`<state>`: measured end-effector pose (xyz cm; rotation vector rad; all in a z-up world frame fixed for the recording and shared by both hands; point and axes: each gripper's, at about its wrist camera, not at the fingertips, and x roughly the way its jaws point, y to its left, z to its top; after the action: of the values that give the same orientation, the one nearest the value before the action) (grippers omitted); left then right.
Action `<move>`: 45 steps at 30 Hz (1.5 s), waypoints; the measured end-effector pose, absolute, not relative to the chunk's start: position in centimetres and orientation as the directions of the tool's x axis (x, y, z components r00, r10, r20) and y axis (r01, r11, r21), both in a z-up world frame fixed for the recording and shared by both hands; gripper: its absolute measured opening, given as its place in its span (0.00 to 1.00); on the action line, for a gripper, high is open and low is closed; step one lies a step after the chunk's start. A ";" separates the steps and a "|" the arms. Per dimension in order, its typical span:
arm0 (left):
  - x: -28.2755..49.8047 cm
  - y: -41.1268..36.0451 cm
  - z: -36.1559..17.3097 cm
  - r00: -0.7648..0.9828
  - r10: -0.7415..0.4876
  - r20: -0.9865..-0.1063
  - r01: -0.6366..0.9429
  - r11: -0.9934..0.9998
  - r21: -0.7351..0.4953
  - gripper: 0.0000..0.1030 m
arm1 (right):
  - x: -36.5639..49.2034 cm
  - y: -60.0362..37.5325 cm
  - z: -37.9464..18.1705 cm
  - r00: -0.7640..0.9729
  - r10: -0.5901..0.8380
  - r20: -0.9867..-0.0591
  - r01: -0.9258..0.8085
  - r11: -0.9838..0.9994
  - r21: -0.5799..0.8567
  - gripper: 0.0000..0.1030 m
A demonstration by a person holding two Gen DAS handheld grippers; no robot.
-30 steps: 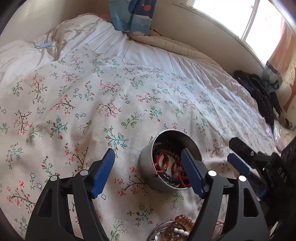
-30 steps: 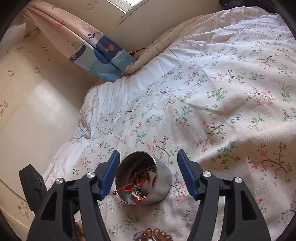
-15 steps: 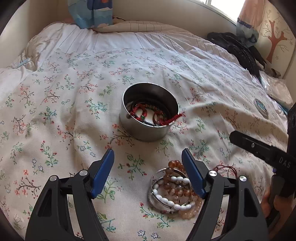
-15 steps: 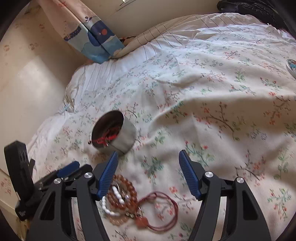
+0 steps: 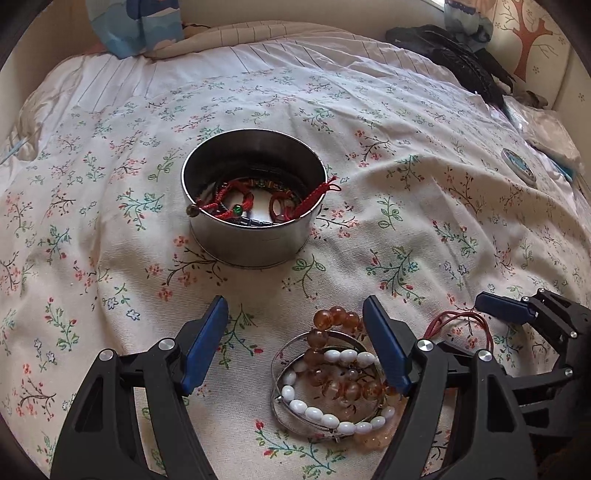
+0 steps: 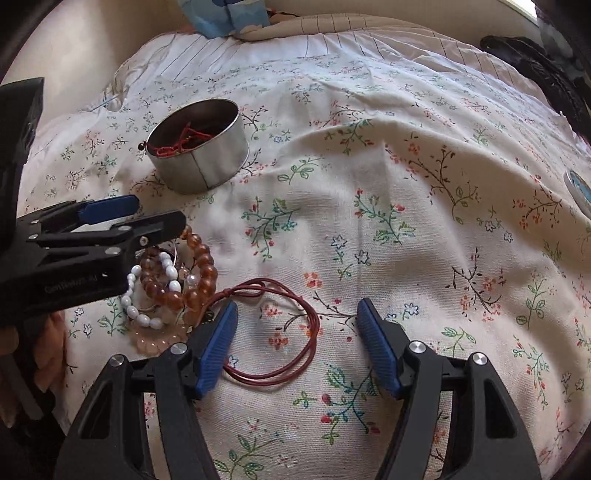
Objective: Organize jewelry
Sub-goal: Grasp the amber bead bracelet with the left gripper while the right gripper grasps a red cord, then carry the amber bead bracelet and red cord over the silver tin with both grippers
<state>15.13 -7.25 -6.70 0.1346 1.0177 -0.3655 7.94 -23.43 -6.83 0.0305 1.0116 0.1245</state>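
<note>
A round metal tin (image 5: pixel 255 218) sits on the floral bedspread (image 5: pixel 424 206) with red cord bracelets inside; it also shows in the right wrist view (image 6: pixel 199 147). A heap of bracelets (image 5: pixel 332 380) lies in front of it: amber beads, white beads (image 6: pixel 147 295) and thin silver bangles. My left gripper (image 5: pixel 295 332) is open and empty just above the heap's left part. A red cord loop (image 6: pixel 288 332) lies to the right of the heap. My right gripper (image 6: pixel 297 332) is open and empty, its fingers on either side of the loop.
A small round lid (image 5: pixel 519 170) lies on the bedspread at the right. Black clothing (image 5: pixel 461 62) is piled at the far right corner. A blue curtain (image 5: pixel 136 22) hangs at the far edge beside a striped pillow.
Both grippers have pulled back from the tin and come down over the heap and the red cord loop. Both stayed open.
</note>
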 end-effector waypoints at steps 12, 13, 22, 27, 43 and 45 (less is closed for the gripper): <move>13.6 -5.9 -5.4 0.441 -0.318 -0.839 0.407 0.904 -0.129 0.10 | 7.7 -26.5 -5.5 0.583 0.387 -0.714 -0.066 0.899 0.433 0.05; 13.8 -5.2 -5.1 0.444 -0.336 -0.830 0.384 0.909 -0.162 0.10 | 7.7 -26.8 -5.2 0.594 0.422 -0.685 -0.068 0.875 0.480 0.05; 14.8 -0.6 -3.6 0.459 -0.536 -0.709 0.274 0.844 -0.460 0.10 | 8.2 -27.9 -4.4 0.615 0.665 -0.425 -0.116 0.609 0.785 0.05; 14.4 -0.8 -2.8 0.474 -0.569 -0.672 0.304 0.822 -0.482 0.10 | 7.9 -28.3 -3.6 0.642 0.699 -0.316 -0.154 0.521 0.839 0.05; 13.5 -0.1 -0.6 0.506 -0.647 -0.570 0.355 0.759 -0.546 0.10 | 7.9 -27.9 -2.8 0.651 0.734 -0.195 -0.217 0.426 0.878 0.05; 13.5 -0.7 -0.9 0.484 -0.633 -0.604 0.367 0.773 -0.517 0.11 | 7.9 -27.9 -2.7 0.656 0.723 -0.219 -0.210 0.453 0.866 0.05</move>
<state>13.50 -0.70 -0.88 -0.3396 0.8715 -0.6237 7.85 -27.90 -2.65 0.9309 0.6333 0.6256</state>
